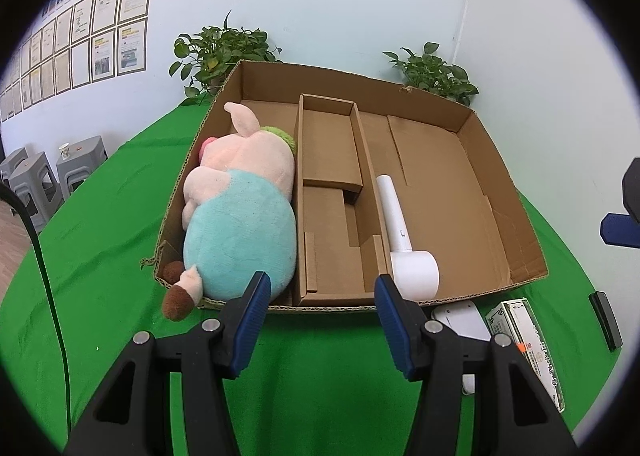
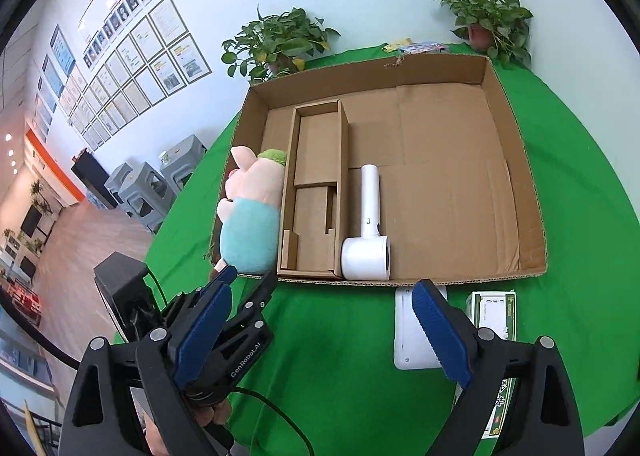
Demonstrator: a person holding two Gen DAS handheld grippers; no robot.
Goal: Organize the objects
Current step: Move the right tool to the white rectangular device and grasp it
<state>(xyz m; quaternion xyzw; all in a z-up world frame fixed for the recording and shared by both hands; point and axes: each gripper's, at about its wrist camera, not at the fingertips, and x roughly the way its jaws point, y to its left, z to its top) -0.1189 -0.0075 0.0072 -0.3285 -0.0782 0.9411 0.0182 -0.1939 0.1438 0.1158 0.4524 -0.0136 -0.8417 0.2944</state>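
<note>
A shallow cardboard box (image 1: 500,160) (image 2: 516,176) lies on the green table. A plush pig (image 1: 244,212) (image 2: 252,216) fills its left compartment. A white hair dryer (image 1: 404,244) (image 2: 368,240) lies in the wide right part, beside the narrow cardboard divider (image 1: 328,192) (image 2: 316,184). My left gripper (image 1: 320,316) is open and empty, just in front of the box's near wall; it also shows in the right wrist view (image 2: 244,284). My right gripper (image 2: 320,340) is open and empty above the table, with a flat white device (image 2: 408,336) (image 1: 460,320) and a green-white carton (image 2: 496,312) (image 1: 528,340) under its right finger.
Two potted plants (image 1: 220,52) (image 1: 436,72) stand behind the box by the wall. A black bar-shaped object (image 1: 606,320) lies at the table's right edge. Grey stools (image 1: 40,180) stand on the floor to the left. A black cable (image 1: 44,276) hangs at the left.
</note>
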